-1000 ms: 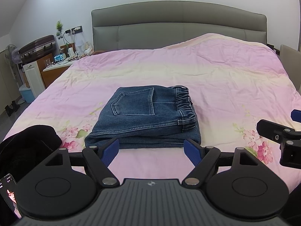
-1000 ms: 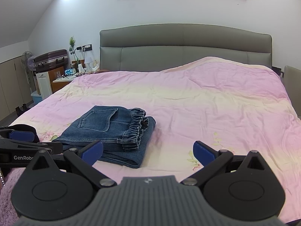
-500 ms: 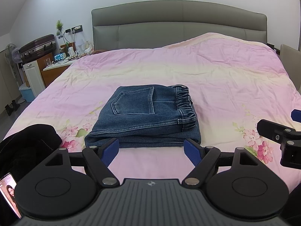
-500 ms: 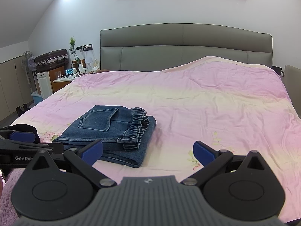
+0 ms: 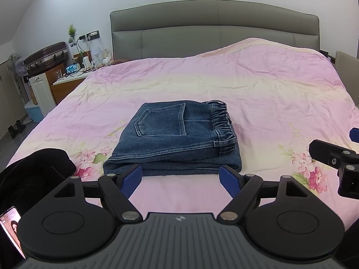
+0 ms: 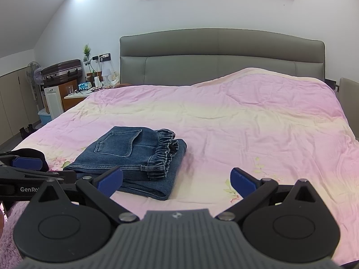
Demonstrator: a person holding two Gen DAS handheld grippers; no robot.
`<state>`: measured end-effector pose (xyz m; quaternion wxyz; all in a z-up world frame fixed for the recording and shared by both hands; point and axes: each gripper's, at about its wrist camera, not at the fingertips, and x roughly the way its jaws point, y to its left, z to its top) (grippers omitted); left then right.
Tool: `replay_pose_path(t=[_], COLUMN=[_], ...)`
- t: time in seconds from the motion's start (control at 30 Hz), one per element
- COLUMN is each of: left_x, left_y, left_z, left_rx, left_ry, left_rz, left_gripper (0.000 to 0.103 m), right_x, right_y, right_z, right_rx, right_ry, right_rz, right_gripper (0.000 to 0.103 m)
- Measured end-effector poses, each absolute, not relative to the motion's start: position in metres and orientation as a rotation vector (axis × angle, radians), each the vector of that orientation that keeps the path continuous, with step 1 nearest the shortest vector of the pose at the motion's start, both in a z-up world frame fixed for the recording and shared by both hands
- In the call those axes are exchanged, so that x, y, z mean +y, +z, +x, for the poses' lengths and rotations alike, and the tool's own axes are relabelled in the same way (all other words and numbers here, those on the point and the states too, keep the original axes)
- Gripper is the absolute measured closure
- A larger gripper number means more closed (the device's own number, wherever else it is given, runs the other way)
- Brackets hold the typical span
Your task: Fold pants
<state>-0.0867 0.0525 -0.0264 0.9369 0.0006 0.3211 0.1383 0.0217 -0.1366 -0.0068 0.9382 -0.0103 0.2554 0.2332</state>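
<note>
The pants [image 5: 172, 139] lay folded in a neat denim stack on the pink bedspread [image 5: 258, 94], back pocket up, elastic waistband toward my right. My left gripper [image 5: 180, 177] hovered just short of their near edge, fingers spread wide, holding nothing. My right gripper [image 6: 177, 180] hung beside them, fingers likewise apart and empty.

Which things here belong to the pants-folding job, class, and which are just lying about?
Part of the job:
- folded jeans
- left gripper, open
- right gripper, open
- pink bedspread they lie on

Just lying about:
- black garment
- phone
- suitcase
- fan
</note>
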Motion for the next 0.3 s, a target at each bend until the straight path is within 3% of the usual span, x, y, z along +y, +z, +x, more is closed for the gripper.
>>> replay_pose_path(t=[0.3], left_x=[0.0521], left_y=[-0.0238], left_z=[-0.0866], left_rx=[0.652], left_ry=[0.283], left_rz=[0.007], left_gripper=[0.011], right_x=[-0.1361], right_y=[-0.0066], right_z=[0.0215], right_rx=[0.524], right_ry=[0.475], right_rz=[-0.020], right_gripper=[0.005])
